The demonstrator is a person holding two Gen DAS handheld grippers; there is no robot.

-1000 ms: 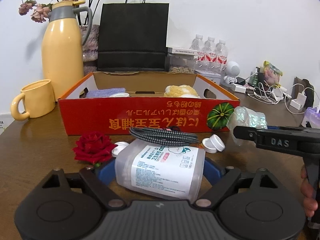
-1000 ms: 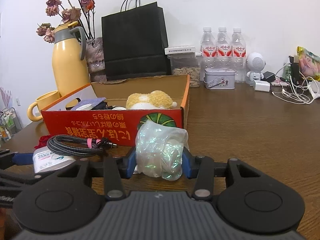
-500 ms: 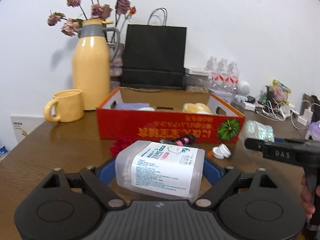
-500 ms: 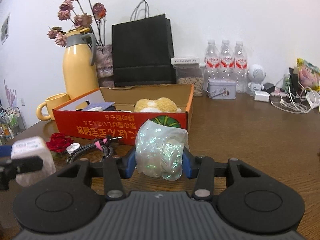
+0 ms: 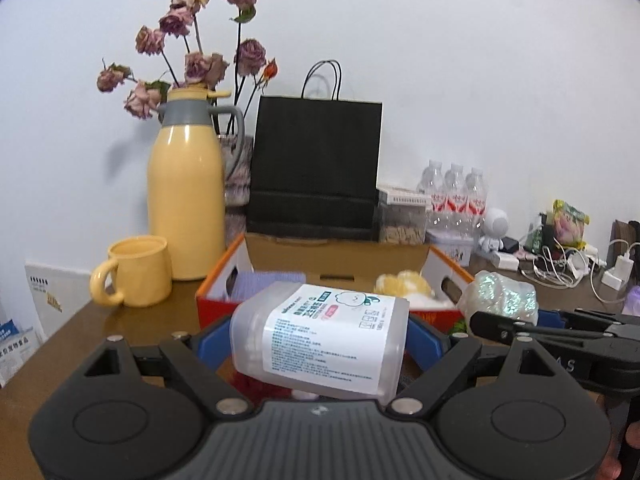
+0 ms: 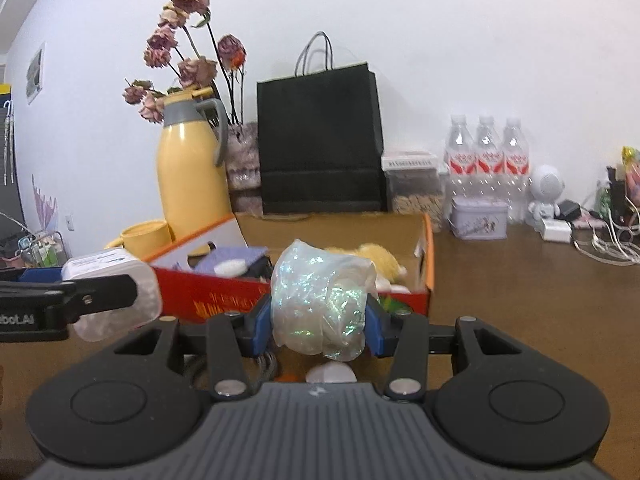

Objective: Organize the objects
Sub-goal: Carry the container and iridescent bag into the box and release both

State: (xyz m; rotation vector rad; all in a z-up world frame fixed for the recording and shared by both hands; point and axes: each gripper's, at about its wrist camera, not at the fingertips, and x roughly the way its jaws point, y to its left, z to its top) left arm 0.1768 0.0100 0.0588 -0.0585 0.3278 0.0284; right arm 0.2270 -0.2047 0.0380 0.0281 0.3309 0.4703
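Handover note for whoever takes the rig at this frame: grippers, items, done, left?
Left gripper: shut on the wipes canister, held on its side, in front of the red box.
Right gripper: shut on the iridescent bag, also short of the box.
Done: yellow plush and purple cloth are in the box.
Left: put both held items in.

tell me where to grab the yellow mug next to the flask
Grip the yellow mug across its plain round body, coming from above or from the right in the left wrist view. Its handle sticks out to the left and the yellow flask stands close behind, so those sides look awkward.
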